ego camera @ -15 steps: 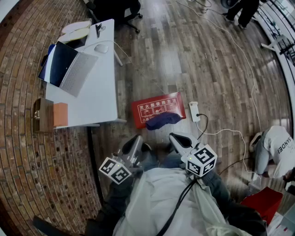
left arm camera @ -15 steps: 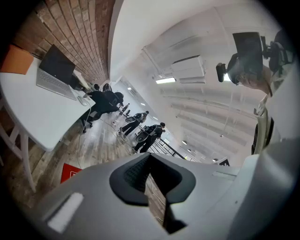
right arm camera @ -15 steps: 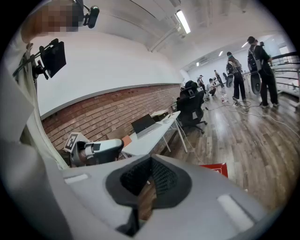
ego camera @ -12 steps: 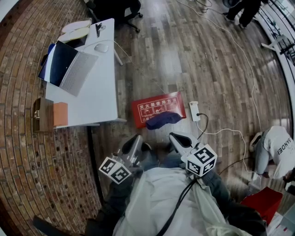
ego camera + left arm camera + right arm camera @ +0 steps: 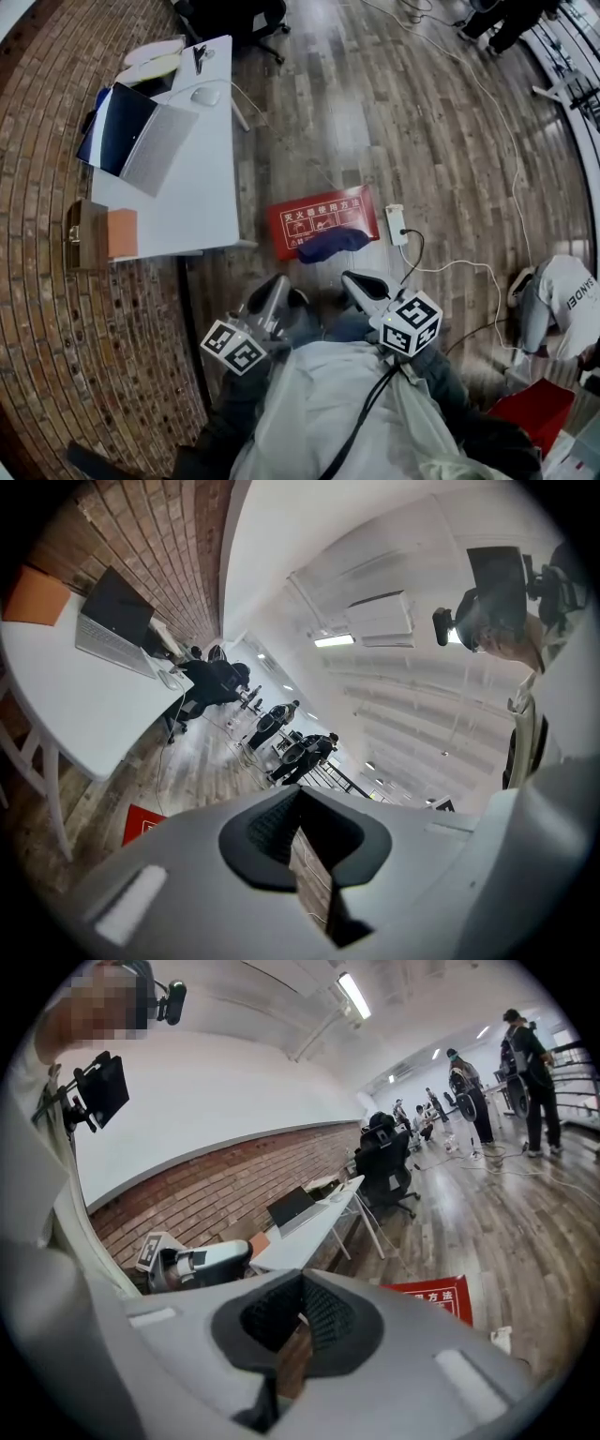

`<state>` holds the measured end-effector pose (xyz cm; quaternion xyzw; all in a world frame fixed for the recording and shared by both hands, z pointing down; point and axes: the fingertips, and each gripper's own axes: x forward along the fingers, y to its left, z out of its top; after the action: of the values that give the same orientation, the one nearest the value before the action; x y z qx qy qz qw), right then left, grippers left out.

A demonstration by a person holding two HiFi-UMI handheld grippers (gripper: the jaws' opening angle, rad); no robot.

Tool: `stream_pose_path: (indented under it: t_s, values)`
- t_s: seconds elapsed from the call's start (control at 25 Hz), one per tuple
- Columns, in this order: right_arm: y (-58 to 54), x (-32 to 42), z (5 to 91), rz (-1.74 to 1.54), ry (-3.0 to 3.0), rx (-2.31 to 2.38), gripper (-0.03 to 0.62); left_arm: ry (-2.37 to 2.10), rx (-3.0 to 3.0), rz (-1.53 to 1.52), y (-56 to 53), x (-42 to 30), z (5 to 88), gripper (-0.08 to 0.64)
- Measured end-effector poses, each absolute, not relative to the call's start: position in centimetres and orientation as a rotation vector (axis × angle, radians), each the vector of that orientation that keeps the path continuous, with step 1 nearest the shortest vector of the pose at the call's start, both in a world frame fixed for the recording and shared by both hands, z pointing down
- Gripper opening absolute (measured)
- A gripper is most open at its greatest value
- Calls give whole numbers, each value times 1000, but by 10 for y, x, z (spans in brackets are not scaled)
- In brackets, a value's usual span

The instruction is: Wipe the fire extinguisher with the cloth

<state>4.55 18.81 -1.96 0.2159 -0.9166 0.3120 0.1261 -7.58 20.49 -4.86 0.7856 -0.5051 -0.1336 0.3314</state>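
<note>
On floor ahead: blue cloth [image 5: 333,244] lying across near edge of red fire extinguisher box [image 5: 319,214]. Left tongs [image 5: 277,286] and right tongs [image 5: 354,279] both clenched, empty, hanging close to body. Wiping not begun. Next move calling for opening, reaching down, pinching cloth. Worktop [image 5: 202,187] crowding left, power strip [image 5: 395,226] crowding right; open floor beyond.

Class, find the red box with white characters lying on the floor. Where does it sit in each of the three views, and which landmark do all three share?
Head view: the red box lies at centre, on the floor just right of the white table.
Left gripper view: only a red corner shows, lower left, below the table.
Right gripper view: lower right, on the wood floor.
Shared landmark: the white table with the open laptop.
</note>
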Motion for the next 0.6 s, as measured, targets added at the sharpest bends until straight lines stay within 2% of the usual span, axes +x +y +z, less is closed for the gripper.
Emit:
stream_pose_path:
  t_s: [0.16, 0.4, 0.52, 0.6]
  values:
    - [185, 42, -29, 915, -2722, 598, -8, -1320, 2045, -351, 203, -76, -45, -5]
    - [189, 35, -11, 408, -2673, 482, -8, -1298, 2037, -361, 202, -73, -36, -5]
    - [176, 31, 18, 316, -2612, 478, -8, -1310, 2035, -340, 194, -75, -24, -4]
    - [161, 31, 46, 360, -2567, 519, 50, -1324, 2021, -307, 186, -76, -7, -3]
